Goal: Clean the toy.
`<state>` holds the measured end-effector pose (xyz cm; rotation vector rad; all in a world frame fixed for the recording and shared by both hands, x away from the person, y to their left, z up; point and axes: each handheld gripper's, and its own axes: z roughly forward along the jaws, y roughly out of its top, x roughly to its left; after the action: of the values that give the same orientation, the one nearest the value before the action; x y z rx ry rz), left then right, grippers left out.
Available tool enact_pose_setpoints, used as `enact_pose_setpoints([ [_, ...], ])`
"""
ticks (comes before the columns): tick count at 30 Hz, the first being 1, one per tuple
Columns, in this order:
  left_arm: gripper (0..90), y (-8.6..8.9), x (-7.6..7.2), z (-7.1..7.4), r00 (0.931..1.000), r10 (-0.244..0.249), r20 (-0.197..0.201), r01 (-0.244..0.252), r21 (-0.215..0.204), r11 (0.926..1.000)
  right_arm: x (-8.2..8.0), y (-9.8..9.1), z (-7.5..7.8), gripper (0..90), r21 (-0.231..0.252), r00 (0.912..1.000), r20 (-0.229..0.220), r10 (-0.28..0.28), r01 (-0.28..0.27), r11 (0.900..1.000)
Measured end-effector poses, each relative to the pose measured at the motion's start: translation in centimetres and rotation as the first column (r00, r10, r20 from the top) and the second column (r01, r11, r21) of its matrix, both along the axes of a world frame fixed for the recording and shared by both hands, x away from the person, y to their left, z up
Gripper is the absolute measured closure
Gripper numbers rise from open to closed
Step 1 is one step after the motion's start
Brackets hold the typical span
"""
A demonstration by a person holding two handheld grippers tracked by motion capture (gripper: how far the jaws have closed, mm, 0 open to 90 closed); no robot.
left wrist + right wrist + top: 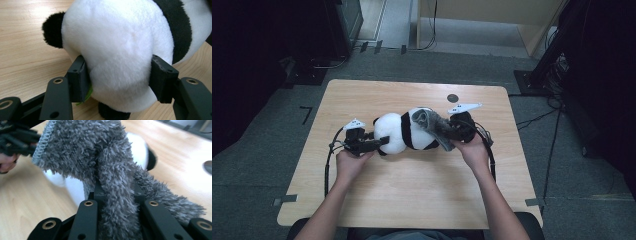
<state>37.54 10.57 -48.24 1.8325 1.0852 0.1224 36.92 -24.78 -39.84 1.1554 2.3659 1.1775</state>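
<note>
Here on the desk (412, 180) I count one plush panda (404, 131), one grey fuzzy cloth (434, 125), and two grippers, one in each of my hands. One small dark round mark (453, 97) sits on the desk top beyond the toy.

The panda lies on its side near the middle of the desk, roughly across it in the high view. It is soft and white, with a black band around its body, a black ear at the end near my left hand, and a black foot low against the wood in the left gripper view. A little green scrap (88, 93) shows beside one pad there.

My left gripper (373, 145) has its jaws clamped on the white rounded end of the panda (117, 55); the two pads press into the plush from either side.

The grey cloth is shaggy, with a stitched lighter edge along one border (43, 141). It drapes over the panda's end near my right hand, touching the toy, and a bunched strand runs down between my right jaws. My right gripper (460, 131) has its jaws drawn together on that cloth (117, 182), pinching it tight
</note>
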Motion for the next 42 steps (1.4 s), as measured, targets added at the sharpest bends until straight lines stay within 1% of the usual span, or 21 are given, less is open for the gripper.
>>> enact_pose_setpoints([
  [1, 39.8, 0.0, 0.0, 0.0, 1.0000, -0.002, 0.001, 0.002, 0.004, 1.0000, 0.3, -0.2, 0.4, 75.0, -0.001, 0.9997, 0.019, -0.015, 0.015, 0.9999],
  [5, 39.8, 0.0, -0.1, 0.0, 1.0000, -0.003, 0.001, 0.003, 0.009, 1.0000, 1.8, -1.1, 1.4, 74.9, 0.002, 0.9960, 0.031, -0.084, 0.084, 0.9965],
  [7, 39.5, 0.0, -0.1, 0.0, 1.0000, -0.003, 0.001, 0.003, 0.009, 1.0000, 2.8, -1.4, 1.5, 74.7, 0.012, 0.9939, 0.016, -0.109, 0.109, 0.9940],
  [9, 39.3, 0.0, -0.1, 0.0, 1.0000, -0.003, 0.003, 0.003, 0.010, 0.9999, 3.6, -1.4, 1.2, 74.5, 0.023, 0.9926, -0.007, -0.121, 0.121, 0.9923],
  [13, 38.9, 0.0, -0.1, 0.0, 1.0000, -0.002, 0.004, 0.002, 0.011, 0.9999, 4.7, -0.6, 0.0, 73.7, 0.005, 0.9906, -0.046, -0.129, 0.129, 0.9916],
  [15, 38.8, 0.0, -0.2, 0.0, 1.0000, -0.001, 0.008, 0.001, 0.015, 0.9999, 4.9, -0.2, -0.5, 73.3, -0.001, 0.9901, -0.058, -0.128, 0.128, 0.9917],
  [18, 37.9, -0.2, -0.3, 0.0, 0.9999, 0.006, 0.012, -0.006, 0.024, 0.9997, 5.0, 0.3, -1.3, 72.5, -0.001, 0.9898, -0.061, -0.129, 0.129, 0.9916],
  [21, 37.6, -0.3, -0.3, -0.1, 0.9997, 0.010, 0.024, -0.011, 0.032, 0.9994, 5.1, 0.3, -1.7, 71.9, 0.023, 0.9830, -0.102, -0.152, 0.155, 0.9876],
  [23, 37.4, -0.3, -0.3, -0.1, 0.9996, 0.010, 0.027, -0.011, 0.034, 0.9994, 5.1, 0.3, -1.9, 72.1, 0.019, 0.9844, -0.091, -0.150, 0.153, 0.9881],
  [24, 37.2, -0.3, -0.3, -0.1, 0.9996, 0.010, 0.028, -0.011, 0.032, 0.9994, 4.9, 0.3, -2.1, 72.3, 0.017, 0.9863, -0.074, -0.147, 0.149, 0.9887],
  [26, 36.6, -0.3, -0.3, -0.2, 0.9995, 0.009, 0.029, -0.010, 0.034, 0.9994, 4.7, 0.3, -2.4, 72.8, 0.015, 0.9882, -0.055, -0.143, 0.144, 0.9895],
  [27, 36.1, -0.3, -0.3, -0.2, 0.9995, 0.010, 0.030, -0.012, 0.035, 0.9993, 4.6, 0.3, -2.5, 73.2, 0.022, 0.9876, -0.056, -0.147, 0.148, 0.9887],
  [29, 35.3, -0.3, -0.3, -0.3, 0.9994, 0.013, 0.032, -0.014, 0.035, 0.9993, 4.5, 0.1, -3.0, 73.5, 0.018, 0.9880, -0.053, -0.145, 0.146, 0.9891],
  [31, 35.3, -0.3, -0.3, -0.3, 0.9994, 0.012, 0.033, -0.013, 0.037, 0.9992, 4.3, 0.1, -3.6, 73.9, 0.016, 0.9891, -0.032, -0.144, 0.144, 0.9894],
  [32, 35.3, -0.3, -0.3, -0.3, 0.9994, 0.012, 0.033, -0.013, 0.038, 0.9992, 4.2, 0.0, -3.8, 74.3, 0.014, 0.9889, -0.032, -0.145, 0.145, 0.9893],
  [34, 35.6, -0.3, -0.3, -0.3, 0.9993, 0.012, 0.036, -0.013, 0.039, 0.9991, 4.1, 0.0, -4.1, 74.8, 0.017, 0.9877, -0.055, -0.147, 0.148, 0.9889],
  [36, 36.0, -0.3, -0.4, -0.3, 0.9992, 0.011, 0.038, -0.012, 0.041, 0.9991, 4.2, 0.2, -4.6, 74.9, 0.005, 0.9849, -0.089, -0.148, 0.149, 0.9888],
  [38, 36.5, -0.4, -0.4, -0.3, 0.9992, 0.012, 0.039, -0.013, 0.040, 0.9991, 4.3, 0.4, -5.2, 75.1, -0.026, 0.9841, -0.104, -0.144, 0.142, 0.9895],
  [39, 36.7, -0.3, -0.4, -0.3, 0.9992, 0.011, 0.038, -0.012, 0.040, 0.9991, 4.3, 0.5, -5.6, 75.2, -0.036, 0.9855, -0.104, -0.134, 0.131, 0.9907],
  [42, 36.9, -0.3, -0.4, -0.4, 0.9992, 0.009, 0.038, -0.010, 0.040, 0.9992, 4.2, 0.8, -6.9, 75.4, -0.051, 0.9842, -0.121, -0.129, 0.124, 0.9910],
])
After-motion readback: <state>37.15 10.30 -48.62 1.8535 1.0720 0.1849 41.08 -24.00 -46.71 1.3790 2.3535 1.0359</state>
